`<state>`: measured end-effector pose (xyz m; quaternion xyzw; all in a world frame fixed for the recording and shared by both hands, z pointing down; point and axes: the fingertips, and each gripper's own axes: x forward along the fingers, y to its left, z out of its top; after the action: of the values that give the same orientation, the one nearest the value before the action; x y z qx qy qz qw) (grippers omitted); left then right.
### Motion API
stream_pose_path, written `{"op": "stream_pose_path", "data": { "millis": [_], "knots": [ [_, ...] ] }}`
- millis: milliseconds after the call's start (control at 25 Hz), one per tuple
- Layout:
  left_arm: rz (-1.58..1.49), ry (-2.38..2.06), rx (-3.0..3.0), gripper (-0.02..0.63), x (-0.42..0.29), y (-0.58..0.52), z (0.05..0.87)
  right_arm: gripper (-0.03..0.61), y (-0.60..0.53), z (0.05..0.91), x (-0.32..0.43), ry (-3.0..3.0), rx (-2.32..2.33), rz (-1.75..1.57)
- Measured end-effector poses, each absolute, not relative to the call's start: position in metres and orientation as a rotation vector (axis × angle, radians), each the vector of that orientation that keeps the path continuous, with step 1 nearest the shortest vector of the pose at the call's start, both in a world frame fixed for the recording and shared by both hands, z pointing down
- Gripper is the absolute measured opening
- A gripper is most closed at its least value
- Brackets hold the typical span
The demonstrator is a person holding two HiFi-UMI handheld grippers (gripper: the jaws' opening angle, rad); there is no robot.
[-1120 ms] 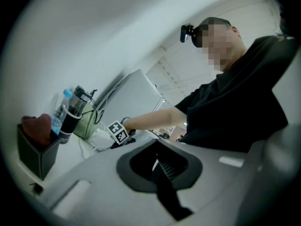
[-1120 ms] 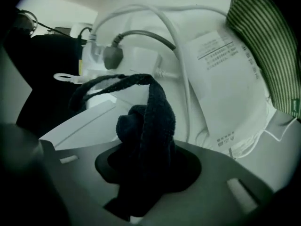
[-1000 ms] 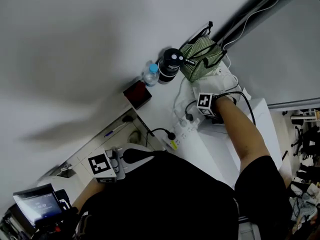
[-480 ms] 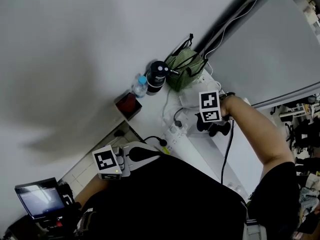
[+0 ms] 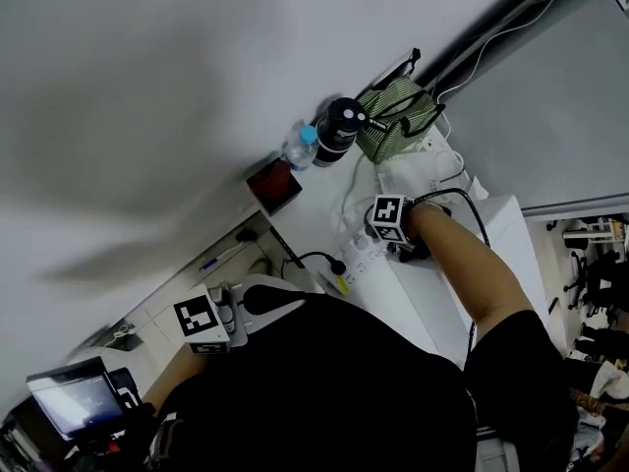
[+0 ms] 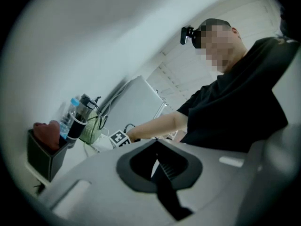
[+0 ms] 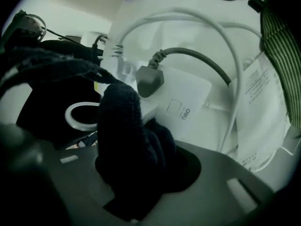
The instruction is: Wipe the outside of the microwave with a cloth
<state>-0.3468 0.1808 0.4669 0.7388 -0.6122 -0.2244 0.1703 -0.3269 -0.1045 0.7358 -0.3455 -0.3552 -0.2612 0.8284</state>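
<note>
My right gripper [image 5: 398, 232] is shut on a dark cloth [image 7: 127, 135], which bunches up between the jaws and hides the fingertips. It hovers at the left end of the white appliance top [image 5: 506, 239], which looks like the microwave, right beside a white power strip [image 7: 176, 100] with a grey plug [image 7: 149, 79] in it. My left gripper [image 5: 211, 321] is held low by the person's body, far from the appliance. In the left gripper view its jaws [image 6: 162, 168] meet with nothing between them.
A green striped bag [image 5: 393, 116], a black bottle [image 5: 339, 126], a water bottle [image 5: 298, 147] and a dark red box [image 5: 272, 187] stand on the white counter behind the power strip. White and grey cables [image 7: 221, 46] loop over papers. A small monitor [image 5: 74, 396] sits at lower left.
The right gripper with the cloth has come down and moved left toward the power strip after being lifted half a second ago. The left gripper has barely moved.
</note>
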Motion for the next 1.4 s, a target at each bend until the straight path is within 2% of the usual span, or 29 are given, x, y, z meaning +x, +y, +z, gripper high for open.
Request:
{"op": "stream_pose_path", "data": {
  "millis": [200, 320, 520, 680, 800, 1040, 1240, 1400],
  "knots": [
    [-0.635, -1.782, 2.101, 0.003, -0.357, 0.193, 0.465, 0.137, -0.105, 0.752, -0.326, -0.757, -0.702, -0.564],
    [-0.604, -1.727, 2.179, 0.003, -0.359, 0.188, 0.454, 0.138, -0.102, 0.732, -0.328, -0.787, -0.691, -0.619],
    [-0.530, -1.489, 2.368, 0.003, -0.362, 0.159, 0.449, 0.141, -0.089, 0.625, -0.366, -1.106, -0.643, -0.722],
    [-0.433, -1.306, 2.486, 0.003, -0.334, 0.132, 0.429, 0.143, -0.068, 0.498, -0.343, -1.676, -0.605, -0.415],
    [-0.389, -1.238, 2.532, 0.003, -0.305, 0.106, 0.422, 0.141, -0.137, 0.424, -0.285, -2.040, -0.354, -0.321],
    [-0.233, -1.043, 2.612, 0.003, -0.240, 0.029, 0.425, 0.143, -0.320, 0.363, -0.083, -2.601, 0.492, 0.053],
    [-0.118, -0.936, 2.607, 0.003, -0.158, -0.017, 0.433, 0.143, -0.420, 0.412, 0.055, -2.764, 0.927, 0.431],
    [-0.067, -0.940, 2.558, 0.003, -0.140, -0.036, 0.432, 0.143, -0.450, 0.482, 0.066, -2.806, 0.905, 0.650]
  ]
}}
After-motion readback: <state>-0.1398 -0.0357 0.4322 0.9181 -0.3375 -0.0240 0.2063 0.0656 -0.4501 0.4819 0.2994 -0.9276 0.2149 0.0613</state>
